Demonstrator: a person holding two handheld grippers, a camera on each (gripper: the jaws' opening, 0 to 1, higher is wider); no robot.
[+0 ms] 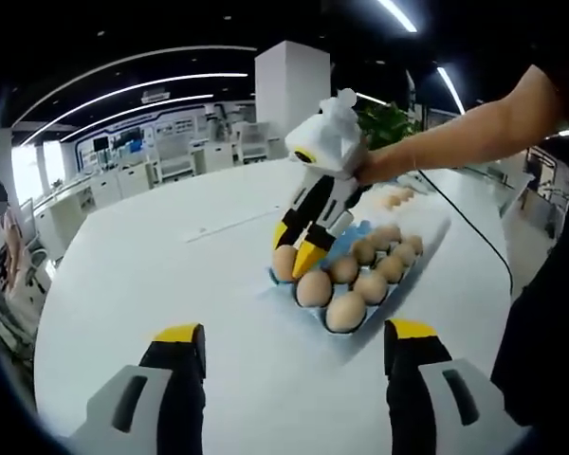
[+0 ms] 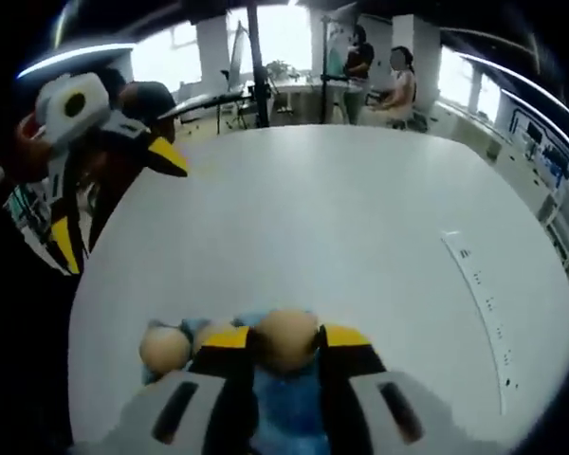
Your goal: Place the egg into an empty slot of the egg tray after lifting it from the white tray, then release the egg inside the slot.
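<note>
A: How far along are we?

B: Near the end, I'd judge. The right gripper (image 2: 284,353) has its jaws pinching the egg (image 2: 286,338) and holds it low over the blue egg tray (image 2: 283,398), at the tray's near corner as the left gripper view shows it.

A: So the lift from the white tray (image 1: 434,220) is done?

B: It looks so. What's left is seating the egg in its slot and letting go. I cannot tell whether it already touches the slot.

A: And the left gripper (image 1: 294,346)?

B: Jaws spread wide, nothing between them, hanging over the white table (image 1: 152,275) well short of the trays.

A: How does the egg look?

B: Tan, smooth, whole, gripped on both sides by the yellow-tipped jaws. The other eggs (image 1: 360,280) fill the rows beside it, so the corner slot seems the free one. A few more sit in the white tray beyond
</note>
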